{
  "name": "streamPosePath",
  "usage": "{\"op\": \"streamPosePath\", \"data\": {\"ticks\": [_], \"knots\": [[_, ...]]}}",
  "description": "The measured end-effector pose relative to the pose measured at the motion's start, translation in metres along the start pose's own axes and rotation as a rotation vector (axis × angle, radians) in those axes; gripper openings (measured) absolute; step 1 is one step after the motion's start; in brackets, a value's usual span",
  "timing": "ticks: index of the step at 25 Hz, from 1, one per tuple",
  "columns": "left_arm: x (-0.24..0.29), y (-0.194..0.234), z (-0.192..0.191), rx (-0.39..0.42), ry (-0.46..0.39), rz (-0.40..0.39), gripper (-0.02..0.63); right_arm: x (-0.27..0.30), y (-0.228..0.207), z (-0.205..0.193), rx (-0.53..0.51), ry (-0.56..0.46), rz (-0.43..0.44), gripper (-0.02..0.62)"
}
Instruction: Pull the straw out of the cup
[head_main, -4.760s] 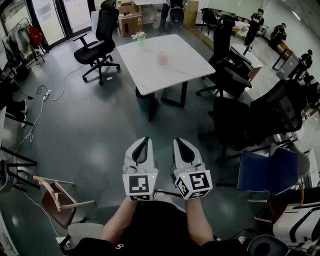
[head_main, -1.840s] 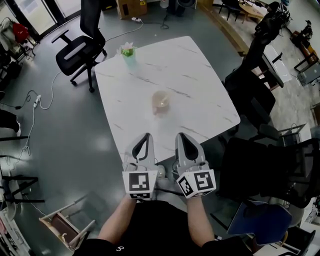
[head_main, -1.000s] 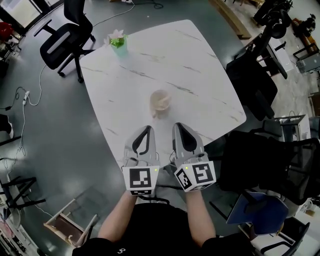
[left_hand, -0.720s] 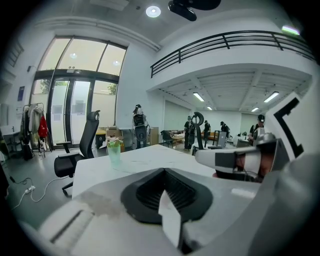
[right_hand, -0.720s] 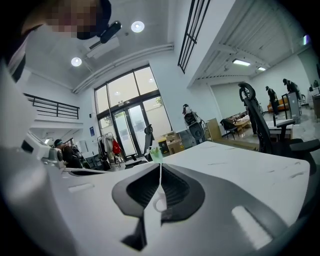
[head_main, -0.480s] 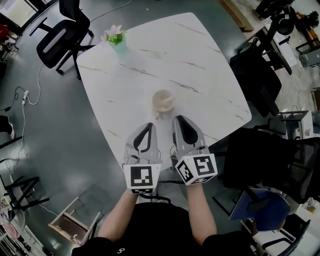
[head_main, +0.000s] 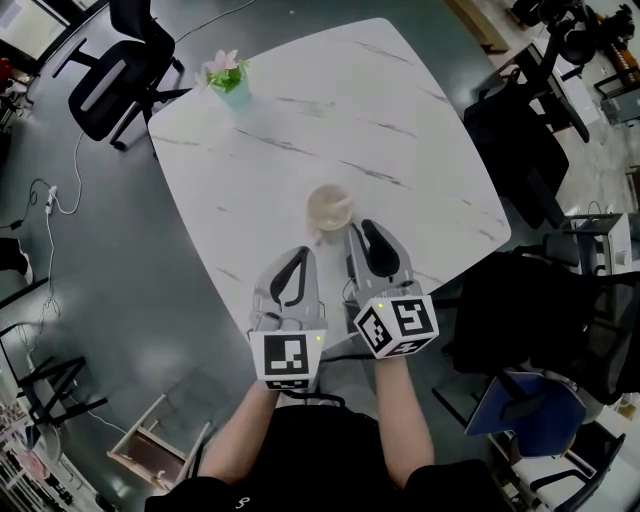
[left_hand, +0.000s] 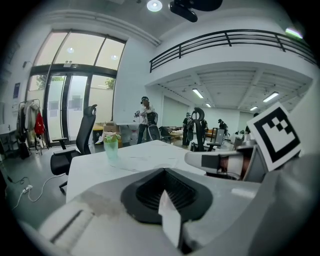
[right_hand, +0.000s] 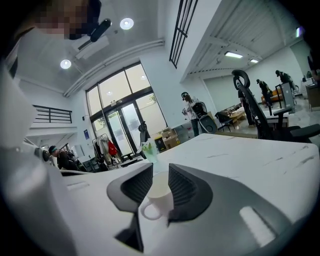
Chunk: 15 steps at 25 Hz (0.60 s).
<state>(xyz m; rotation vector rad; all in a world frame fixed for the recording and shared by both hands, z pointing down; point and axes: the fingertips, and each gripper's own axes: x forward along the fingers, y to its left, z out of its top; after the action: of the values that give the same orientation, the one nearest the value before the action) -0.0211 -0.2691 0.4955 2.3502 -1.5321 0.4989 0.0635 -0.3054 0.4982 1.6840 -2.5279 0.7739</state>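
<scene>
counter (head_main: 400, 130) is flanked by chairs (head_main: 110, 80), plant (head_main: 228, 75) far off; cup (head_main: 328, 208) is framed just beyond right hand-held gripper (head_main: 362, 230), its empty jaws opening; left hand-held gripper (head_main: 303, 255) is closed.

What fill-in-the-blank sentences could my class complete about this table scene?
1. The cup stands on a white marble ____.
2. The green vase at the far corner holds a ____.
3. On its side nearest the person, the cup has a ____.

Missing words: table; flower; handle.
</scene>
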Motion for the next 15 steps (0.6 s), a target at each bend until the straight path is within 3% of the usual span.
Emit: {"op": "streamPosePath", "data": {"ticks": [15], "knots": [[0.015,0.006,-0.004,-0.007,0.027,-0.014,0.001,0.037,-0.028,-0.018,0.075,0.038,-0.038,0.132]]}}
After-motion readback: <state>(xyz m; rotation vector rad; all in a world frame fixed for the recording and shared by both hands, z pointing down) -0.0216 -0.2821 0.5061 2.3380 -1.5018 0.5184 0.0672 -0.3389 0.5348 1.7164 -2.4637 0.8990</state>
